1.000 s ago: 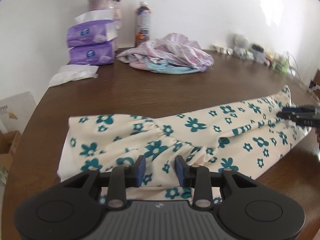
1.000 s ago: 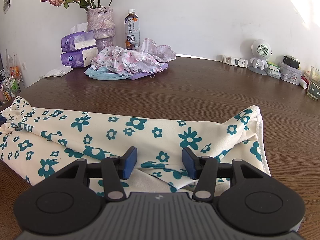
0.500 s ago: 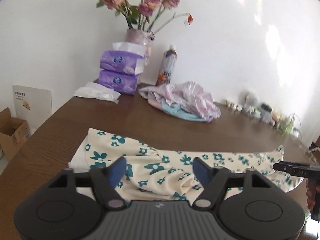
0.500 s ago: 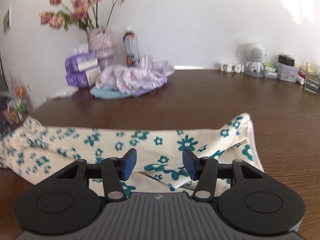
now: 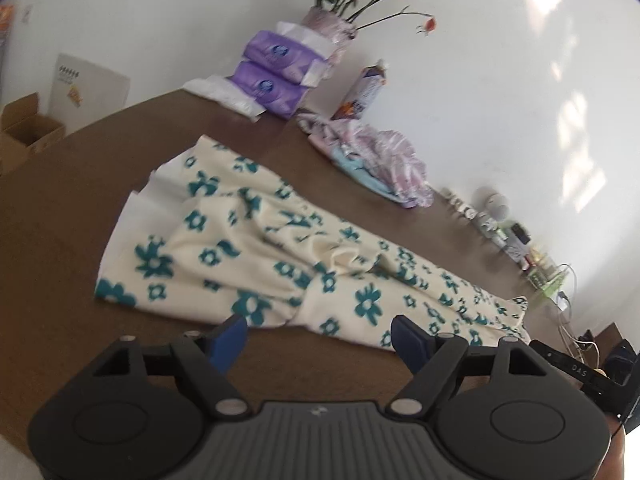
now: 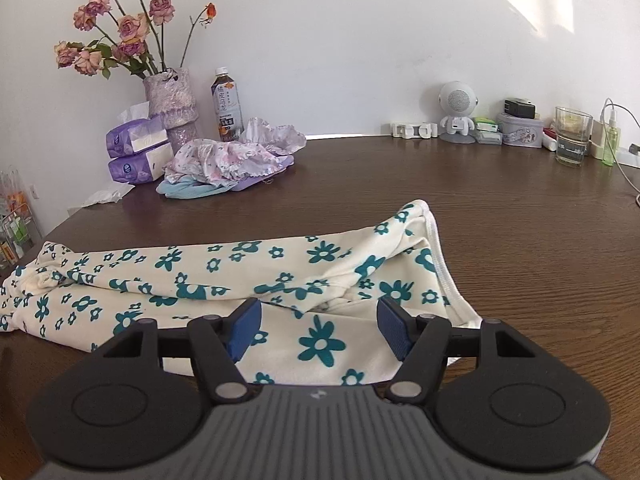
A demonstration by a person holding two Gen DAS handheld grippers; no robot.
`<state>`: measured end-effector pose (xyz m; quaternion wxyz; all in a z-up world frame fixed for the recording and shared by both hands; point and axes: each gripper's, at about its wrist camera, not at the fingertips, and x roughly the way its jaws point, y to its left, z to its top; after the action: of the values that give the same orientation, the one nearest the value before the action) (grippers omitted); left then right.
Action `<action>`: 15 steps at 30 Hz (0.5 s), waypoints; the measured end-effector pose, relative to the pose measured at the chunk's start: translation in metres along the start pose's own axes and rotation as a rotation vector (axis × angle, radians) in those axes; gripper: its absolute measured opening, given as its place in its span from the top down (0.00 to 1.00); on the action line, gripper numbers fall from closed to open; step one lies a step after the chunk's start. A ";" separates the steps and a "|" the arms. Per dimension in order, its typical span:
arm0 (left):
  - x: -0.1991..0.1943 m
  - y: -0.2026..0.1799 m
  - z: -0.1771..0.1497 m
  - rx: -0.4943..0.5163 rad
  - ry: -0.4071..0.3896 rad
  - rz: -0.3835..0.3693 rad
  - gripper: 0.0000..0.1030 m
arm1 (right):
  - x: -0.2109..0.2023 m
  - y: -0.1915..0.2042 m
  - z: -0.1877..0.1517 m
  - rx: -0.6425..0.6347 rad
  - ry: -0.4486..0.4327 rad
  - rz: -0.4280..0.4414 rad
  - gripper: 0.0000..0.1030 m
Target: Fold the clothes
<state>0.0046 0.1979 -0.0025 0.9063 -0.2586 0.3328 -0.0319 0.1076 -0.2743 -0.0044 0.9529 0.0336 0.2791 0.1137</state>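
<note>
A cream garment with teal flowers (image 5: pixel 280 248) lies folded into a long strip across the brown table (image 5: pixel 60 200). My left gripper (image 5: pixel 320 340) hangs open above the table just short of the strip's near edge, tilted, holding nothing. In the right wrist view the same garment (image 6: pixel 248 276) stretches left to right. My right gripper (image 6: pixel 320 328) is open over its near right end, with nothing between the blue pads (image 6: pixel 394 330). Part of the right gripper (image 5: pixel 576 368) shows at the left wrist view's right edge.
A heap of pink and blue clothes (image 6: pixel 228 164) lies at the back. Purple tissue packs (image 6: pixel 136 152), a vase of roses (image 6: pixel 172 104), a drink bottle (image 6: pixel 227 104), a white robot figure (image 6: pixel 456 116), a glass (image 6: pixel 572 136) and small items line the wall. A cardboard box (image 5: pixel 24 132) stands off the table's left.
Both grippers have opened wider and let go of the garment. The left gripper has risen, pulled back and tilted. The garment now lies flat as a strip.
</note>
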 end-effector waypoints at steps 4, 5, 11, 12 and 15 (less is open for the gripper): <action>0.002 0.004 -0.002 -0.053 0.009 0.035 0.22 | 0.004 0.009 -0.001 -0.029 0.006 -0.009 0.32; 0.003 0.004 -0.002 -0.061 0.006 0.040 0.19 | 0.006 0.011 -0.001 -0.037 0.009 -0.017 0.32; 0.013 0.005 0.006 -0.134 -0.045 0.060 0.13 | 0.014 0.003 -0.005 0.004 0.036 -0.015 0.32; 0.016 0.006 0.009 -0.151 -0.062 0.061 0.12 | 0.015 0.001 -0.006 0.011 0.040 -0.014 0.32; 0.026 0.011 0.019 -0.210 -0.111 0.066 0.09 | 0.019 -0.003 -0.008 0.032 0.054 -0.013 0.32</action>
<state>0.0352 0.2103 -0.0112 0.8919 -0.3423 0.2918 0.0475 0.1196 -0.2726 -0.0210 0.9452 0.0441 0.3065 0.1037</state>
